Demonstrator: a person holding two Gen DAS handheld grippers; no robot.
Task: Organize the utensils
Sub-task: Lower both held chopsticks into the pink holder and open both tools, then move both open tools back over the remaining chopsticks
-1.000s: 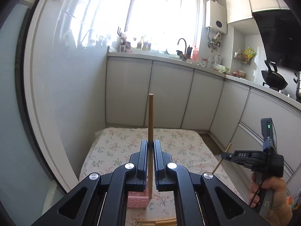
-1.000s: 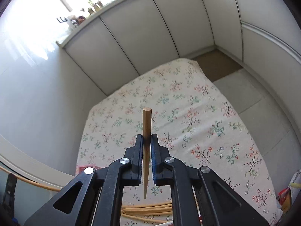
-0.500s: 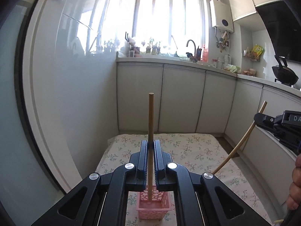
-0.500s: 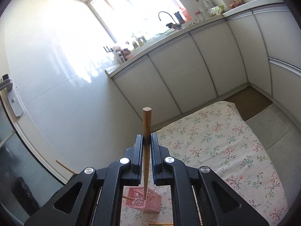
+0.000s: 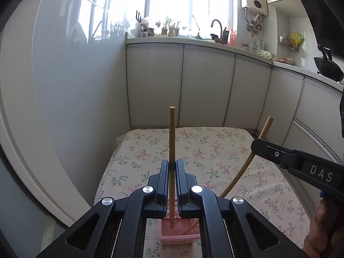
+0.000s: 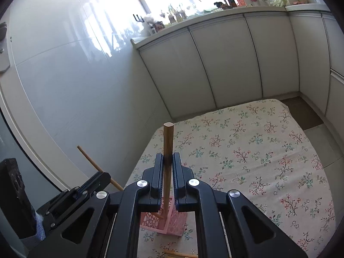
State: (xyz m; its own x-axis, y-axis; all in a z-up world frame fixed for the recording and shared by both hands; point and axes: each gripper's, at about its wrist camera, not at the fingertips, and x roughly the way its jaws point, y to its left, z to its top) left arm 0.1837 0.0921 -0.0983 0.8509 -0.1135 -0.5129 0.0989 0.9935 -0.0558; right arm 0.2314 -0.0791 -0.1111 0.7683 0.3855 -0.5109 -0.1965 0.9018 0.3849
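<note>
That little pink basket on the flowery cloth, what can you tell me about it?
The pink basket is small, squarish and plastic-looking, with openwork lattice walls. It stands upright and open-topped on the floral cloth, largely hidden behind the black jaws. One thin wooden stick already leans inside it. The two held chopsticks hang above it.

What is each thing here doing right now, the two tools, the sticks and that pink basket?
Left tool: shut on a chopstick.
Left chopstick: held upright, lower tip over the basket.
Right tool: shut on a chopstick.
Right chopstick: upright, tip at the basket.
Pink basket: standing on the floral cloth.
</note>
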